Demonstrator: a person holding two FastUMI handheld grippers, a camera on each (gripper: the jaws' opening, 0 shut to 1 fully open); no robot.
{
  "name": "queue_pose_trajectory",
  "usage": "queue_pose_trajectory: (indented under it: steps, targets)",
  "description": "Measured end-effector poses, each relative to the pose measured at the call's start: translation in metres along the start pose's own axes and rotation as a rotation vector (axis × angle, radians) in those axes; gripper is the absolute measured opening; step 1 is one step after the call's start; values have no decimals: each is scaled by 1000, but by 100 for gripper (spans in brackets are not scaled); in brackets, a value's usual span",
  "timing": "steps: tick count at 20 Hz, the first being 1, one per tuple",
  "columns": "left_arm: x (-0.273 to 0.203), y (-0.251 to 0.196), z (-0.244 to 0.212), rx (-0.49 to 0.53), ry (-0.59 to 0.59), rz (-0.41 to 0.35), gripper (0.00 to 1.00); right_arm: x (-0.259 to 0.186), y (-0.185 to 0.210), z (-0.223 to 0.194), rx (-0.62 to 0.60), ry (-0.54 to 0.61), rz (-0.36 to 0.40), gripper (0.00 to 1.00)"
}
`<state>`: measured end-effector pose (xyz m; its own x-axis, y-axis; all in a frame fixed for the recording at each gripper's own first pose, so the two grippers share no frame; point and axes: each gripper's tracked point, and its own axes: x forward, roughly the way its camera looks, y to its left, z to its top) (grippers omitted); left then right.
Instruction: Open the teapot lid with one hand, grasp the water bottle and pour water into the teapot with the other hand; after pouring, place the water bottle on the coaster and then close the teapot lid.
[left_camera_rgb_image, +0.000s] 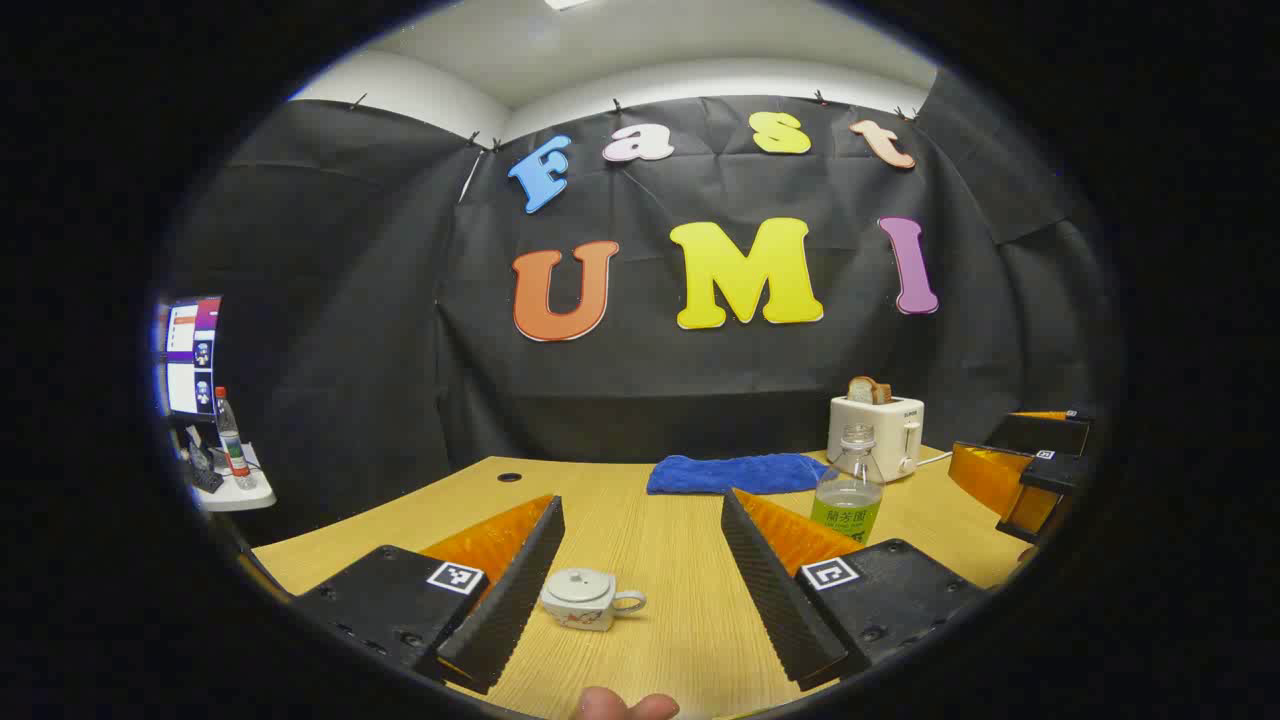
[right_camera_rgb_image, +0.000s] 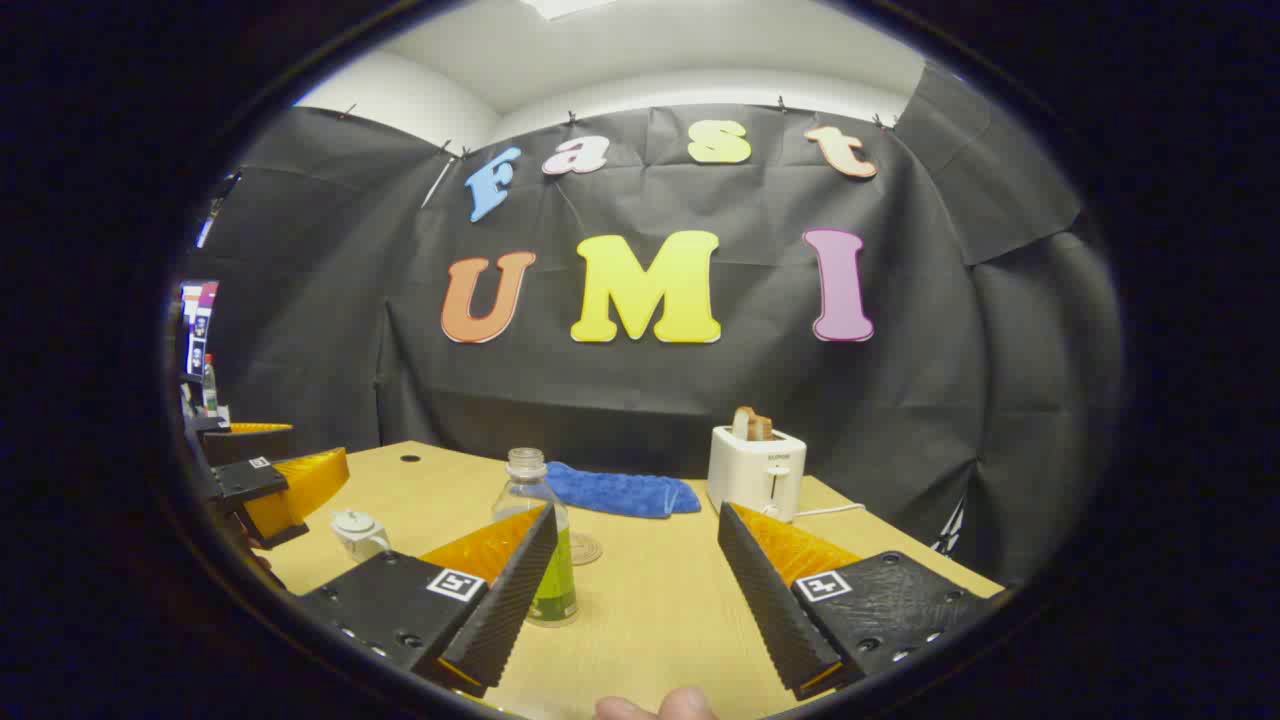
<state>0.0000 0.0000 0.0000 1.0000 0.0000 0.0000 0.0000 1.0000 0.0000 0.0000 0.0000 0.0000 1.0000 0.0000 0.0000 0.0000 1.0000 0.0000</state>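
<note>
A small white teapot (left_camera_rgb_image: 590, 598) with its lid on stands on the wooden table (left_camera_rgb_image: 650, 560), low between the fingers of my open left gripper (left_camera_rgb_image: 641, 497) and nearer the left one. To its right stands an uncapped clear bottle (left_camera_rgb_image: 848, 490) with a green label and some liquid. In the right gripper view the bottle (right_camera_rgb_image: 527, 487) is partly behind the left finger of my open right gripper (right_camera_rgb_image: 636, 510), which holds nothing. A clear round coaster (right_camera_rgb_image: 585, 548) lies just behind the bottle. The teapot (right_camera_rgb_image: 355, 533) sits farther left, by the left gripper (right_camera_rgb_image: 285, 460).
A blue cloth (left_camera_rgb_image: 735, 473) lies at the table's back, with a white toaster (left_camera_rgb_image: 878, 432) holding bread to its right. The right gripper (left_camera_rgb_image: 1030, 465) hovers at the table's right edge. A monitor (left_camera_rgb_image: 190, 355) and a side shelf stand off to the left.
</note>
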Motion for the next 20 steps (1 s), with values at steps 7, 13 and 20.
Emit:
queue_pose_trajectory:
  steps: [7,13,20]
  targets:
    - [-1,2,-1,0,5,-2,99,1,15,-10,-2,29,27,97]
    - [-3,3,3,-1,-6,-3,99,-2,23,-11,-5,26,32,97]
    - [-2,8,-1,2,7,7,99,4,42,-30,-10,71,71,97]
